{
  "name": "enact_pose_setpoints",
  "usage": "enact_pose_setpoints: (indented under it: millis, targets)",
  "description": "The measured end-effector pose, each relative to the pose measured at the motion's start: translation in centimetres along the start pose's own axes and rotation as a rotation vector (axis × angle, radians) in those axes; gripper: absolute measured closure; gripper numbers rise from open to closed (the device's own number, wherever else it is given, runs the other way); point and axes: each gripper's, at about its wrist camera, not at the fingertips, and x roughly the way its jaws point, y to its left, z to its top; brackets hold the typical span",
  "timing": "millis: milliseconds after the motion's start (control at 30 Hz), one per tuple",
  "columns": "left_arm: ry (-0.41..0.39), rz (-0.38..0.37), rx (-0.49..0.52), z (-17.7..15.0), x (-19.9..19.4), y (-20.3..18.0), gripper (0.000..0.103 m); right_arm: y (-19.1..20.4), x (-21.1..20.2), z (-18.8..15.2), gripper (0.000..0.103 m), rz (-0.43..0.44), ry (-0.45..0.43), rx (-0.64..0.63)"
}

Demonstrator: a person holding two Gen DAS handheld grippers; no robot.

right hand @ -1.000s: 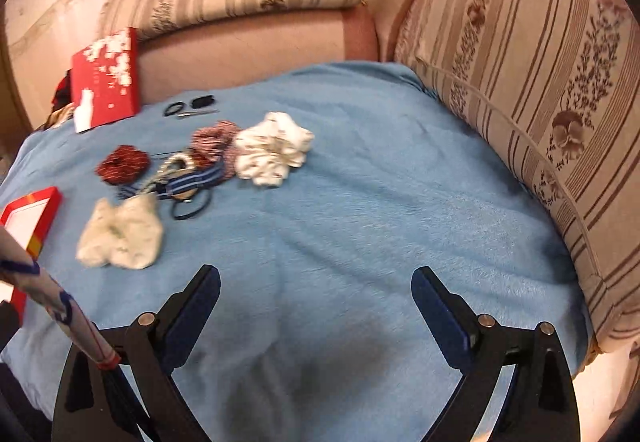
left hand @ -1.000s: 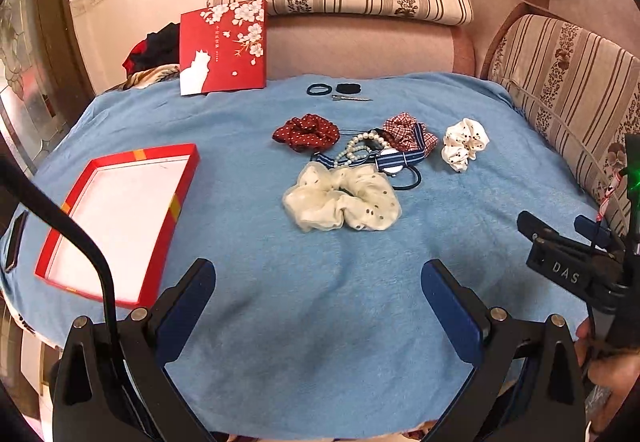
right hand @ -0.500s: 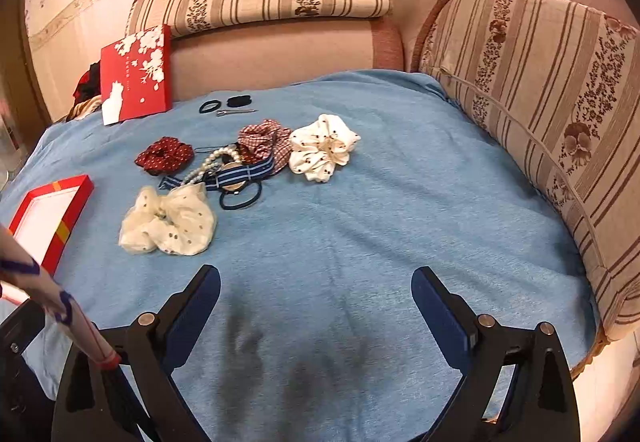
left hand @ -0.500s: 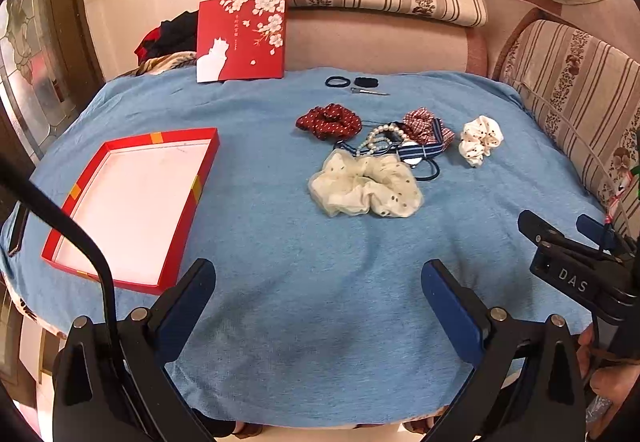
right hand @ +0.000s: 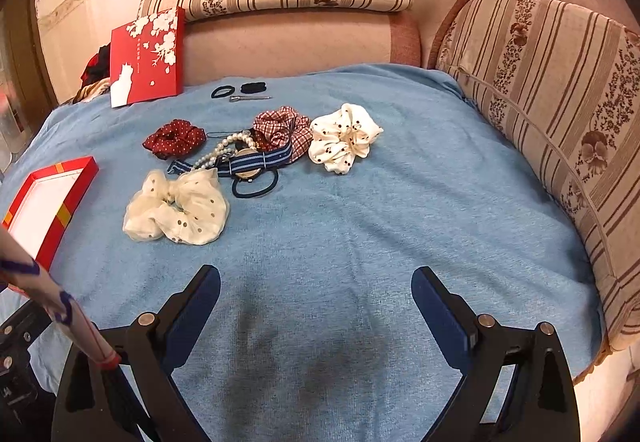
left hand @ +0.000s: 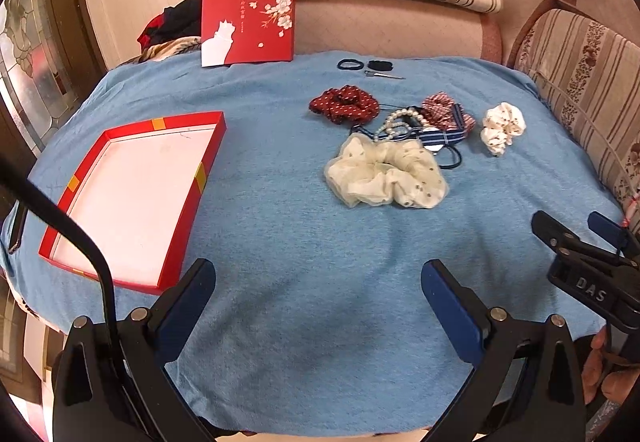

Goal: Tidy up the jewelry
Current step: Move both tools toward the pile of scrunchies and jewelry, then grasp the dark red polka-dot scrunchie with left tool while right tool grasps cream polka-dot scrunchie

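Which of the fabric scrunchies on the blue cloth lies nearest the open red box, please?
The cream sheer scrunchie with small dots, at the front of the pile. The dark red dotted, checked and white printed ones lie farther from the red box.

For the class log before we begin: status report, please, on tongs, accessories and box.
Left tongs and right tongs open, empty. Hair accessories heaped around cream dotted scrunchie, untouched. Shallow red cardboard box empty, path unobstructed.

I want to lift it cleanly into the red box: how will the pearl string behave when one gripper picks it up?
The pearl string will probably drape limply, since it lies in loose curves. It may snag or drag neighbours: it rests partly on the striped band, close to the cream scrunchie. Its round beads look smooth, so possibly slippery.
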Motion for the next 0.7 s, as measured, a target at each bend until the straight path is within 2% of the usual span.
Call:
enact_pose_setpoints:
  millis: [333,500,700]
  targets:
    - [0.017,0.055,-0.053,2.8,3.3,4.5,0.001,1.1,2.1,1.0,0.009,0.061,0.017,-0.014]
    - [0.048,0.005,-0.068,4.1,5.2,5.7,0.007,2.0,3.4,1.5,0.016,0.119,0.04,-0.014]
    - [0.056,-0.071,-0.063,8.4,8.3,5.9,0.008,1.9,5.0,2.7,0.018,0.159,0.042,0.014]
